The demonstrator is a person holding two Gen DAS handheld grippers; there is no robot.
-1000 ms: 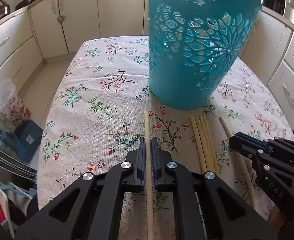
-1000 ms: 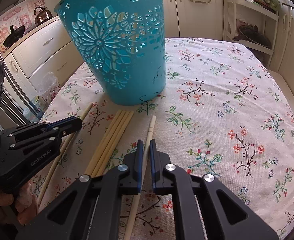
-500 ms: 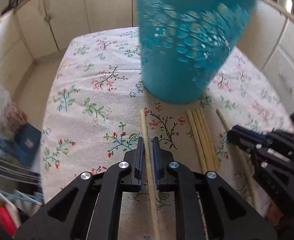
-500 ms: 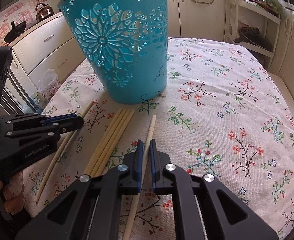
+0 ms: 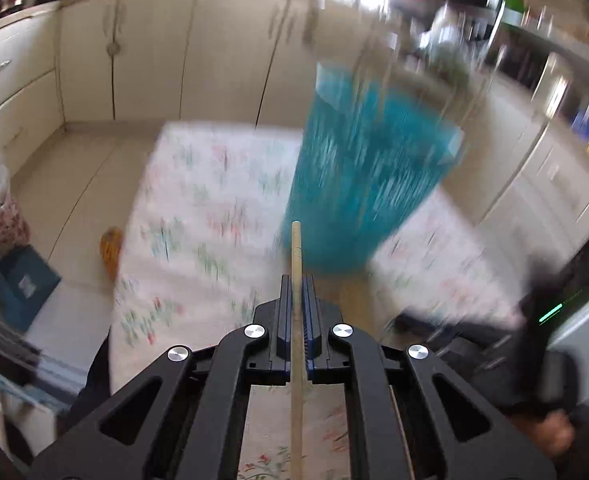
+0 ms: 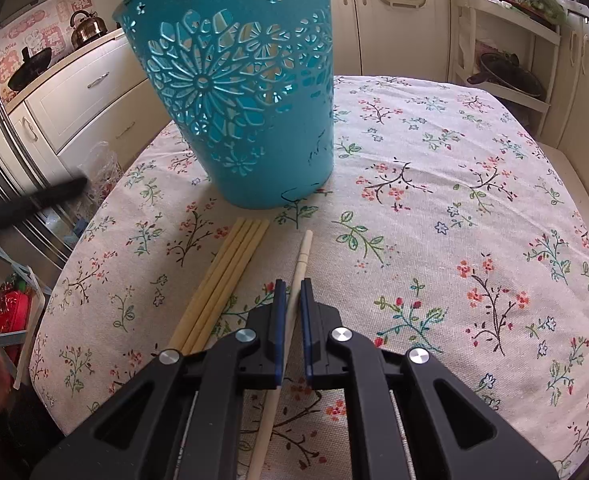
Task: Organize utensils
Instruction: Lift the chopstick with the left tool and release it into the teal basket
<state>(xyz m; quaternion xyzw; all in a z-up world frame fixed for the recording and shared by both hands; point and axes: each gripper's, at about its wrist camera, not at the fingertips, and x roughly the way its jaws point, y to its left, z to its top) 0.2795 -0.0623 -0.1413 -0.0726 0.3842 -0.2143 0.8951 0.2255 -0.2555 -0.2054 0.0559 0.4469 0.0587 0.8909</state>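
- The left gripper (image 5: 296, 284) is clamped on a wooden chopstick (image 5: 295, 320) lifted clear of the floral tablecloth (image 5: 182, 232).
- The right gripper (image 6: 290, 292) is closed around a pale chopstick (image 6: 300, 264) lying on the cloth.
- Four chopsticks (image 6: 230, 268) lie bundled just beside it.
- The teal basket (image 6: 246, 92) stands beyond.

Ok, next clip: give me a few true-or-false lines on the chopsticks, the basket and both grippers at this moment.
1. The left gripper is shut on a wooden chopstick. True.
2. The teal basket lies on its side. False: it stands upright on the tablecloth.
3. The right gripper is closed around a pale chopstick. True.
4. Four chopsticks lie bundled to the right of the right gripper. False: they lie to its left.
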